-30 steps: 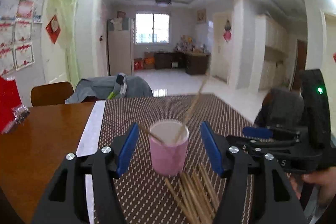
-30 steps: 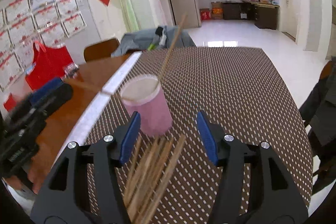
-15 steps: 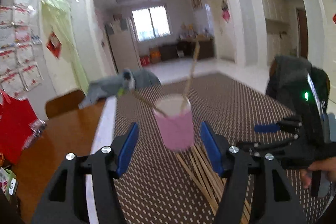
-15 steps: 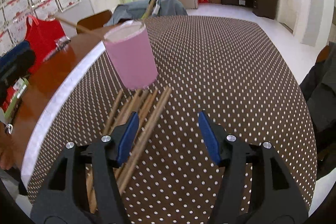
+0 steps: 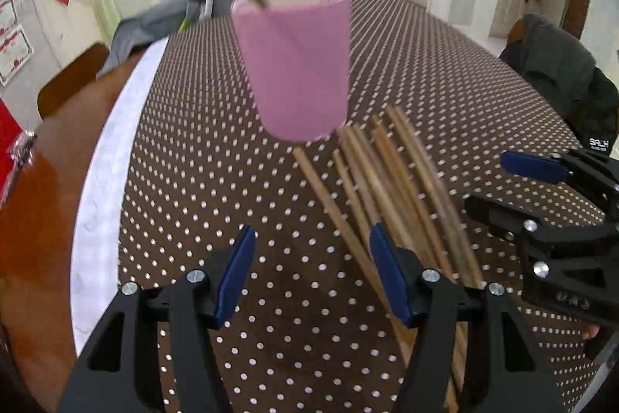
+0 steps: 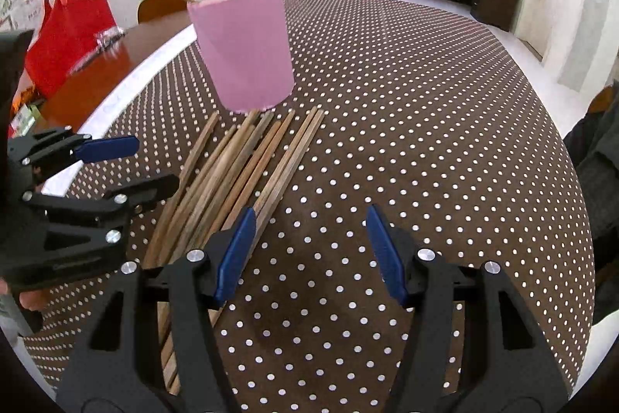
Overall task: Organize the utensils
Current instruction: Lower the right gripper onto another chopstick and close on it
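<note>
Chopsticks [image 5: 390, 180] lie bundled on my dotted tablecloth [image 6: 406, 111], just under my left gripper [image 5: 311, 271] and right gripper [image 6: 309, 254], both spread wide and empty. Beyond stands the pink cup [image 5: 296, 64], holding two sticks.

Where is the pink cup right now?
In both views the pink cup stands on the dotted tablecloth, at the far end of the loose chopsticks.
</note>
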The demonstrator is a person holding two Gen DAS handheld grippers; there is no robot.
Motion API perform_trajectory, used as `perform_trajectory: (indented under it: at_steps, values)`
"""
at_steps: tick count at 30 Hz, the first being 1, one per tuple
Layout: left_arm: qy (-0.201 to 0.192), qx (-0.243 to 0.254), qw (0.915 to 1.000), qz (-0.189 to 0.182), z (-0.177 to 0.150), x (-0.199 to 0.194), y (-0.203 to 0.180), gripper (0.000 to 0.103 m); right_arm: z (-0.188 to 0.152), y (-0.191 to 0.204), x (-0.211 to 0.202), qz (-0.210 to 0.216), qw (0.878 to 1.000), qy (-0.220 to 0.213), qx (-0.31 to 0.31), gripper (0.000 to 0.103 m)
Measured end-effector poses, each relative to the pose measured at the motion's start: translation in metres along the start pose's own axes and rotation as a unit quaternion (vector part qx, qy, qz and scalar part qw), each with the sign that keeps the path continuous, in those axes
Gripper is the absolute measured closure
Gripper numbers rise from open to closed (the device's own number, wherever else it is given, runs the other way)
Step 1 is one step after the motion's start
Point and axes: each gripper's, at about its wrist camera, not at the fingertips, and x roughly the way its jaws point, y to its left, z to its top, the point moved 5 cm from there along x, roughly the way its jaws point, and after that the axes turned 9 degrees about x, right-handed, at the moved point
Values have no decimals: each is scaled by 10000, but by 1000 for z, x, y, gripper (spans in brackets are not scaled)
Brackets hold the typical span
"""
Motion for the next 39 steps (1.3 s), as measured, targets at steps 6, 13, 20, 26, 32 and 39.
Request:
perform_trajectory:
  at_steps: [6, 13, 20, 26, 32, 39]
  values:
    - [148, 35, 9998, 109, -6, 13, 10, 42, -2, 5, 12, -159, 9997, 75, -152, 42]
    - [188, -46, 9998, 66, -5, 16, 25, 42, 0, 11, 18, -285, 9989, 165, -320, 40]
    - [255, -71, 9996, 115, 1, 17, 25, 42, 6, 20, 21, -496, 9962, 433, -573, 40]
    - [295, -88, 9995, 37, -3, 14, 26, 42, 6, 21, 19, -647, 9935, 520, -780, 40]
    - [336, -181, 9993, -11, -4, 13, 25, 42, 5, 9, 25, -713, 9930, 728, -600, 39]
    - [345, -252, 9990, -98, -4, 15, 29, 42, 8, 6, 24, -193, 9963, 787, -289, 39]
